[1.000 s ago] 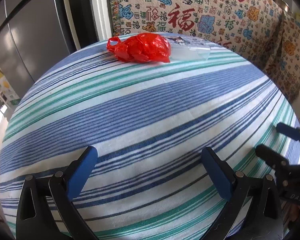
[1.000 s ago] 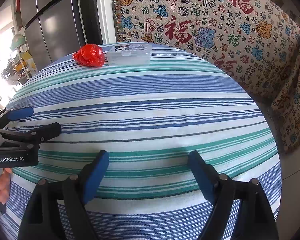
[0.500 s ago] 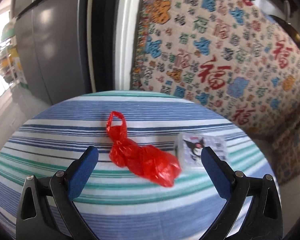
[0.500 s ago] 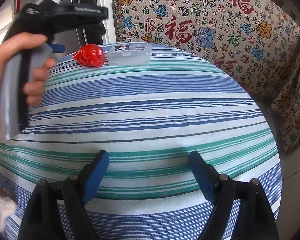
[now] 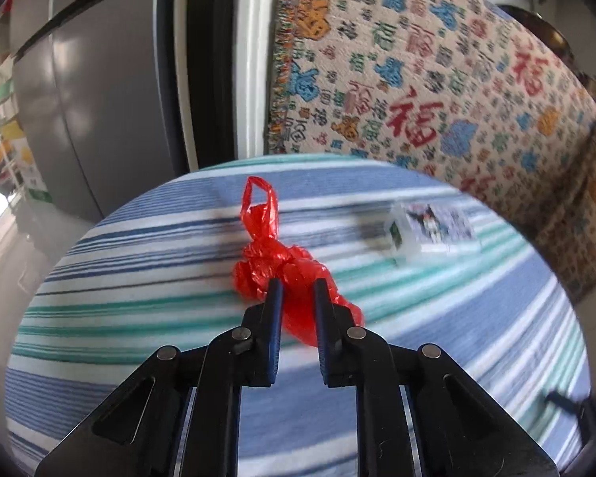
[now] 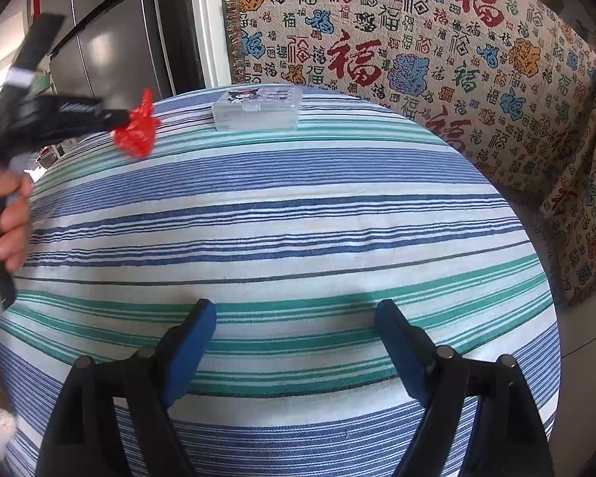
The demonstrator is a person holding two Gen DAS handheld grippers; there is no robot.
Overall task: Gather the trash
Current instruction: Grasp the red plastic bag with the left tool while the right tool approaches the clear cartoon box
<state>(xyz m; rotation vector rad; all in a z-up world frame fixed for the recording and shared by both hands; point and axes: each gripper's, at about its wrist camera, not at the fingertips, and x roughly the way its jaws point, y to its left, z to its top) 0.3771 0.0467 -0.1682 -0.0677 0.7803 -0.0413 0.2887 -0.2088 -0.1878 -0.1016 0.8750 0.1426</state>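
Note:
A crumpled red plastic bag (image 5: pixel 290 274) is between the blue pads of my left gripper (image 5: pixel 297 290), which is shut on it at the far left of the striped table (image 5: pixel 139 310). In the right wrist view the red bag (image 6: pixel 136 129) hangs at the tip of the left gripper (image 6: pixel 121 118), just above the cloth. My right gripper (image 6: pixel 294 314) is open and empty over the near part of the table.
A clear plastic box with a cartoon label (image 6: pixel 257 108) lies at the far edge of the table, right of the bag; it also shows in the left wrist view (image 5: pixel 429 234). A patterned sofa cover (image 6: pixel 417 39) stands behind and right. A grey fridge (image 5: pixel 91 99) stands at left.
My left gripper moved forward over the red bag and closed on it; the bag has lifted slightly. The right gripper has not moved.

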